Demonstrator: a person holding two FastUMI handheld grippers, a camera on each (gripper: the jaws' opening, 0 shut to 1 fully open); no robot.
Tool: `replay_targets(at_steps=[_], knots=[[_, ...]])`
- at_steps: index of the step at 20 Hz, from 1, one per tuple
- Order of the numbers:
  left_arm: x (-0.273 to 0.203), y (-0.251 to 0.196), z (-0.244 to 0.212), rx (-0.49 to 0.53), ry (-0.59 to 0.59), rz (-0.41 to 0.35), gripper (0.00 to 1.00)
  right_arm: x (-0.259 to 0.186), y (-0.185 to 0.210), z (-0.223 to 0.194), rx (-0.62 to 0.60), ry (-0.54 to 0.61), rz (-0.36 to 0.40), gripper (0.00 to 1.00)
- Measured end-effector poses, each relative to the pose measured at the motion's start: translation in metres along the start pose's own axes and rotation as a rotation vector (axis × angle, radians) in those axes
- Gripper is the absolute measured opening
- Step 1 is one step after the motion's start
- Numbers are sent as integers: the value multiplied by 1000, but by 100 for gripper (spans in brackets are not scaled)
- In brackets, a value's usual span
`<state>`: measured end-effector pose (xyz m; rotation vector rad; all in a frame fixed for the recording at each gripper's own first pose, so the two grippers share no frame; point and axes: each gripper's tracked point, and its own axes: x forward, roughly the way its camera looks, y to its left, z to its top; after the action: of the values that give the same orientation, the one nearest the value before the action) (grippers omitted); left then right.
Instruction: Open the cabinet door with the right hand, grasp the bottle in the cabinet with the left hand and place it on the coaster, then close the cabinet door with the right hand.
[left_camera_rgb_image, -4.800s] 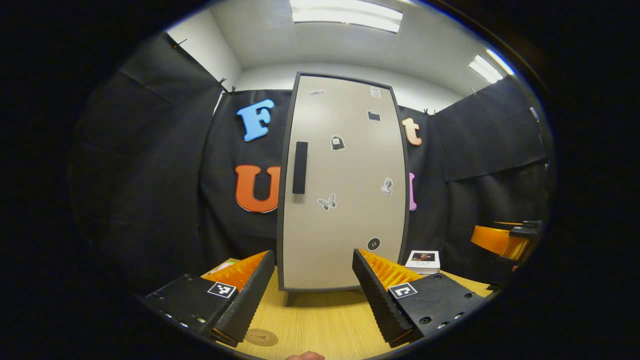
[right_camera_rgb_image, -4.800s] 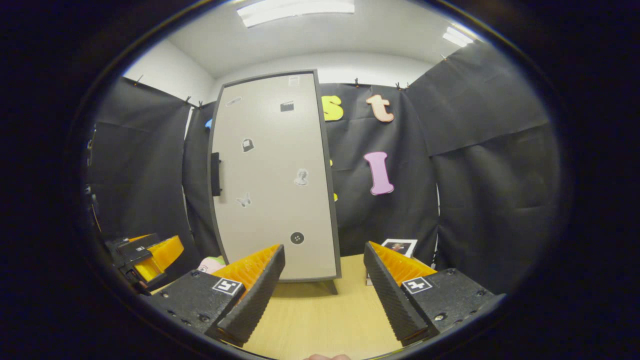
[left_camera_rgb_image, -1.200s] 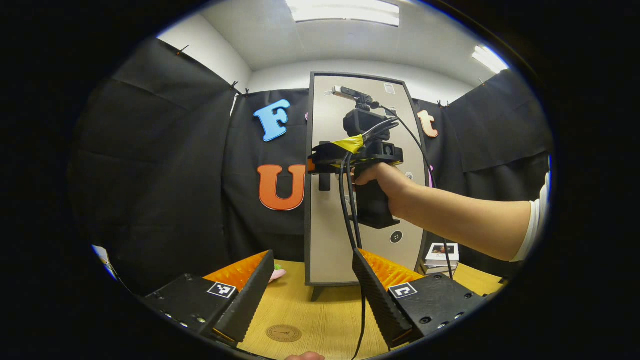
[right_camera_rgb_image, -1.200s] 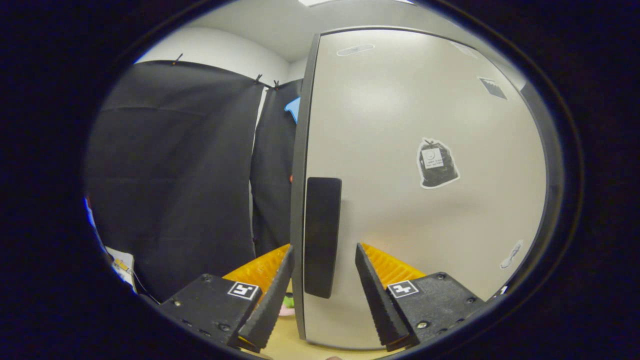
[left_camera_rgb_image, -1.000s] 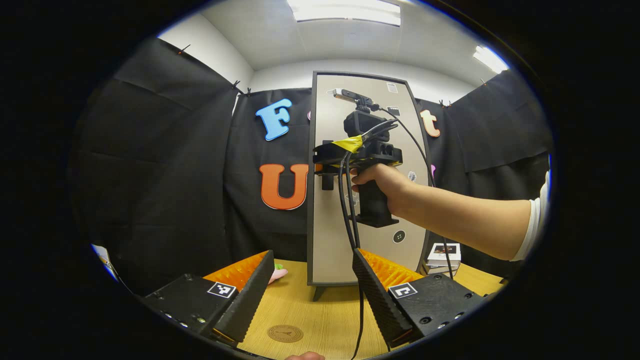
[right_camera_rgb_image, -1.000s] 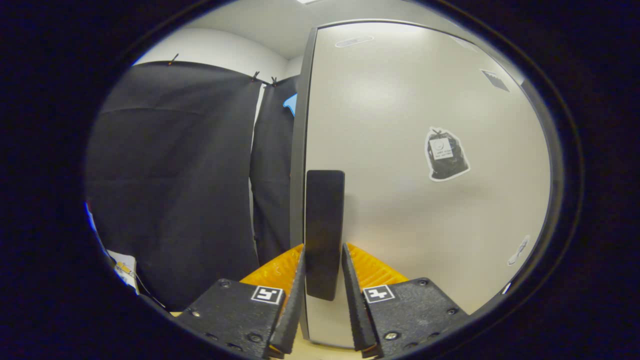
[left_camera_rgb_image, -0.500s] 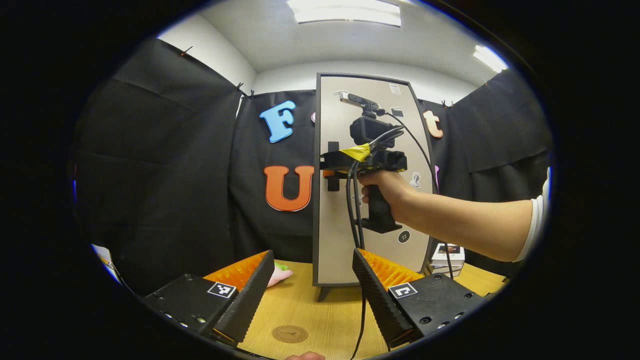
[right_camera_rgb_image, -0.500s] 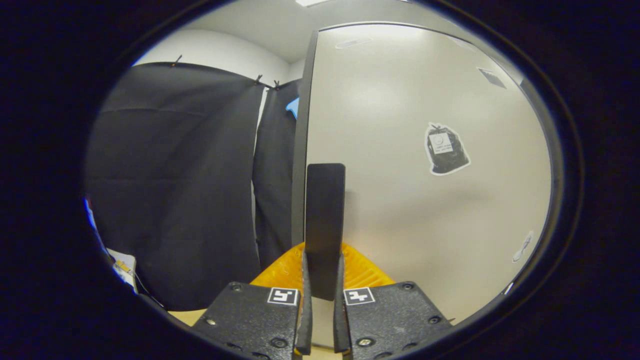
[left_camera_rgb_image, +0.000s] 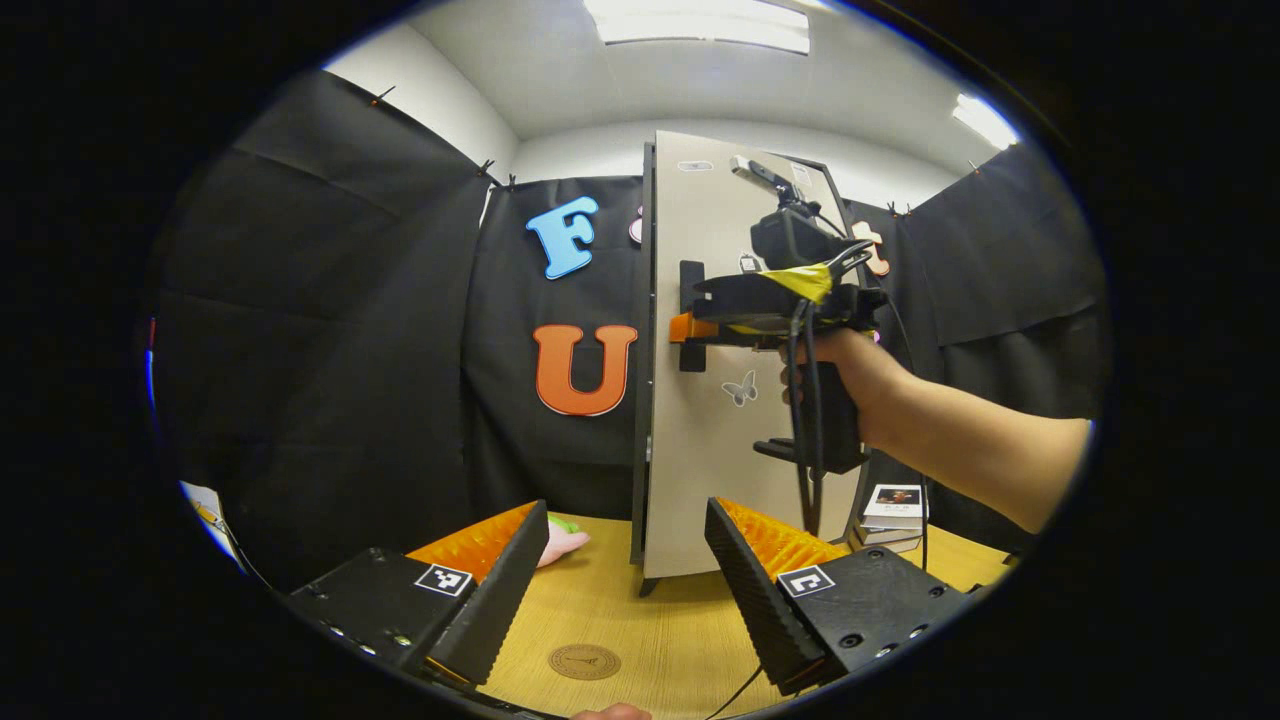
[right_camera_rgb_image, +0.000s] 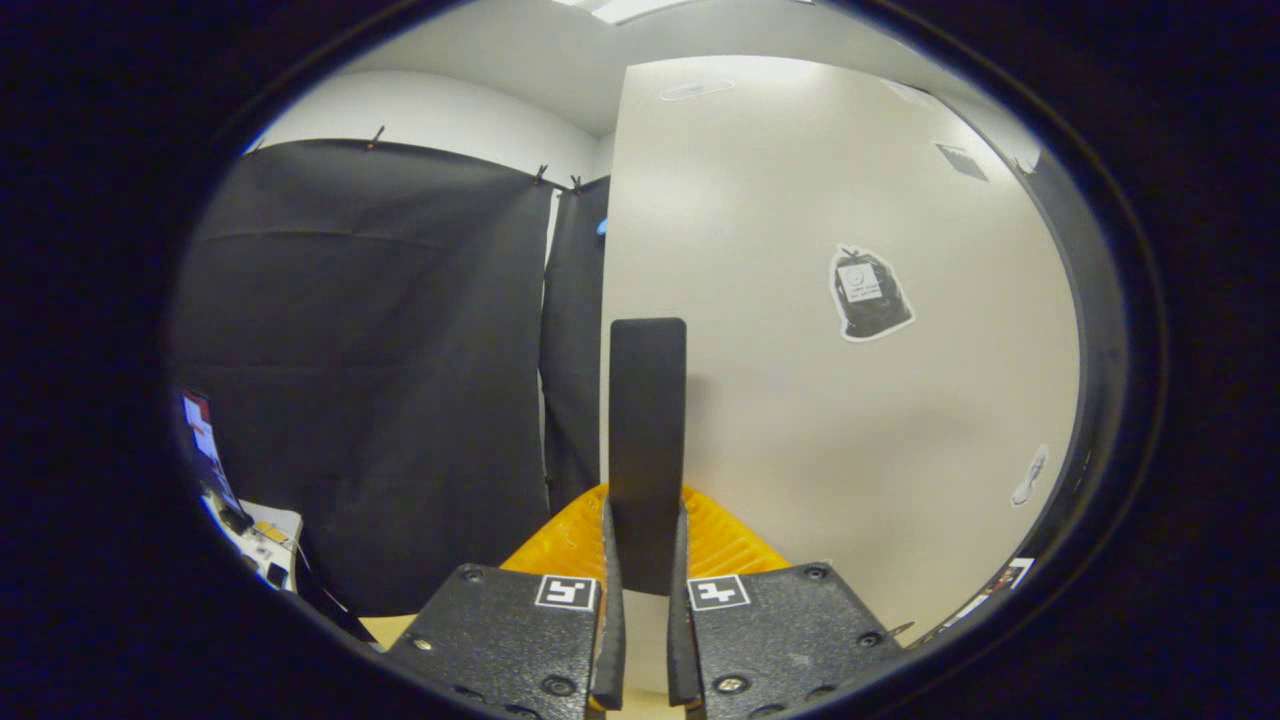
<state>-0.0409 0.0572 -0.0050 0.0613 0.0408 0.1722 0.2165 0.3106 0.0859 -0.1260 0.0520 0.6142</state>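
A tall cabinet with a beige door (left_camera_rgb_image: 720, 400) stands on the wooden table (left_camera_rgb_image: 660, 625). The door is swung a little out from its dark frame at the left edge, and the cabinet's inside stays hidden behind it. My right gripper (right_camera_rgb_image: 643, 512) is shut on the door's dark vertical handle (right_camera_rgb_image: 647, 420). In the left gripper view, a hand holds that right gripper (left_camera_rgb_image: 686, 328) against the handle (left_camera_rgb_image: 690, 300). My left gripper (left_camera_rgb_image: 626, 510) hangs open over the table, nothing between its fingers. A round brown coaster (left_camera_rgb_image: 584, 661) lies just below it.
A pink soft thing (left_camera_rgb_image: 566, 541) lies at the cabinet's lower left. Small stacked boxes (left_camera_rgb_image: 893, 503) sit at its right. Cables (left_camera_rgb_image: 805, 440) hang from the right gripper. The person's forearm (left_camera_rgb_image: 980, 450) reaches in from the right.
The right gripper came up to the handle, closed on it and has pulled the door's left edge slightly outward. The left gripper stayed open and drifted a little left.
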Motion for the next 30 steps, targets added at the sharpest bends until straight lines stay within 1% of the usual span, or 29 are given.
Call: replay_targets(at_steps=[3, 6, 10, 14, 18, 22, 25, 28, 30], knots=[[-4, -5, 0, 8, -6, -13, 95, -16, 1, -1, 6, -20, 17, 20], [-8, -14, 1, 1, -20, -46, 95, -33, 1, -3, -10, -33, 13, 20], [-6, -17, 1, 7, -18, -56, 95, -47, -2, -2, 8, -30, 40, 20], [-5, -17, 3, 3, -26, -62, 95, -61, -7, -4, 4, -38, 23, 20], [-2, -28, 5, -6, -25, -93, 95, -79, -13, -4, 5, -46, 9, 20], [1, -45, 10, -10, -42, -137, 95, -93, -24, -6, -3, -47, -56, 20], [5, -57, 9, -15, -46, -158, 95, -95, -30, -8, 27, -47, -112, 20], [7, -70, 6, -29, -37, -192, 95, -103, -41, -7, 14, -46, -185, 19], [7, -77, 5, -33, -35, -201, 95, -104, -44, -8, -10, -51, -238, 19]])
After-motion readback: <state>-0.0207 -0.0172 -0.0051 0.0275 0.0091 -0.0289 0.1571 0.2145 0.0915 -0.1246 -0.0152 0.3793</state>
